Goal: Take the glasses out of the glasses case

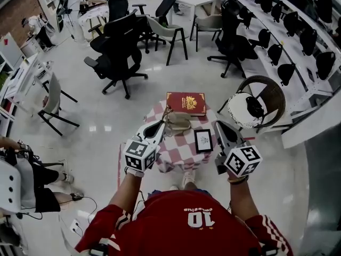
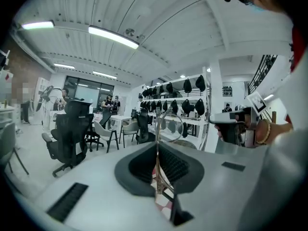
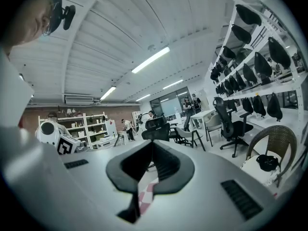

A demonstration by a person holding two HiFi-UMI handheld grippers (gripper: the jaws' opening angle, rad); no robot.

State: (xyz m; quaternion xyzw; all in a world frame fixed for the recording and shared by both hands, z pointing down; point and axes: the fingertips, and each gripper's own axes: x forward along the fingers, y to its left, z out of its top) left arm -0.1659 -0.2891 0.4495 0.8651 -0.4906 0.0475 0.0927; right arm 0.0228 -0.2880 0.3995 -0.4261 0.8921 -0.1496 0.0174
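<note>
Both tools are closed: left tool [image 2: 158, 144] pinching the glasses [image 2: 172, 127] by their frame, right tool [image 3: 151, 143] shut on itself.

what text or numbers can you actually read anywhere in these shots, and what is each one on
"10": on the back of the person's red shirt, seen upside down in the head view.
Small lettering next to that number: too small to read.
Gold print on the red book: too blurred to read.
Print on the framed card: too small to read.
Nothing legible in either gripper view.
</note>
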